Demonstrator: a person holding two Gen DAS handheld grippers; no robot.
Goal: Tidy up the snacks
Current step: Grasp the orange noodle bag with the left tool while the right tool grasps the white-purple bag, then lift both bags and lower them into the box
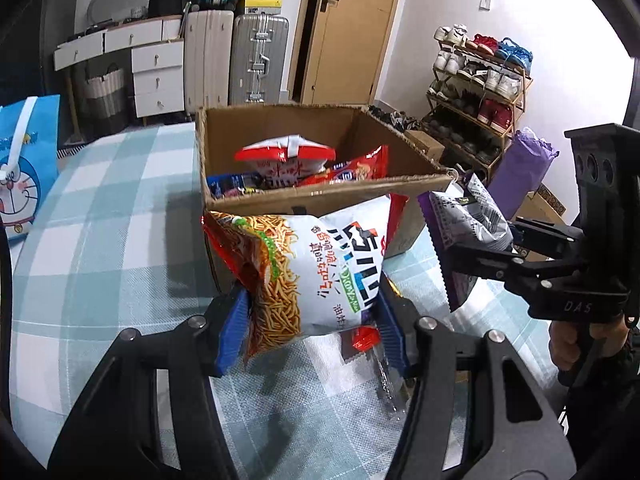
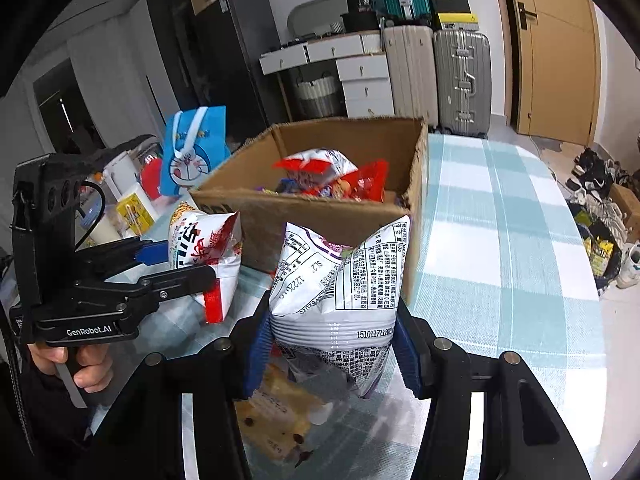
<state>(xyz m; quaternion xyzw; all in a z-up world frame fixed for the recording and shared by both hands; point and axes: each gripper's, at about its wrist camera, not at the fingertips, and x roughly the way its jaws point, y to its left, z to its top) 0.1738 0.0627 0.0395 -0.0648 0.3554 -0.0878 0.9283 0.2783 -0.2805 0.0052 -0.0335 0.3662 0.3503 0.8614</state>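
The left gripper (image 1: 310, 312) is clamped on a noodle snack bag (image 1: 312, 264), held clear of the desk (image 1: 100, 208) just in front of the cardboard box (image 1: 320, 196). The right gripper (image 2: 330, 340) is clamped on a silver bag (image 2: 340, 280) printed with small text, also close before the box. The left wrist view shows the silver bag's purple edge (image 1: 436, 252) to that gripper's right and a shoe rack (image 1: 476, 92) beyond it. The right wrist view shows the noodle bag to its left, a blue cartoon bag (image 2: 192, 152) past the box, and a flat packet (image 2: 276, 412) on the desk under the gripper. Several snack packs (image 1: 296, 164) lie inside the box.
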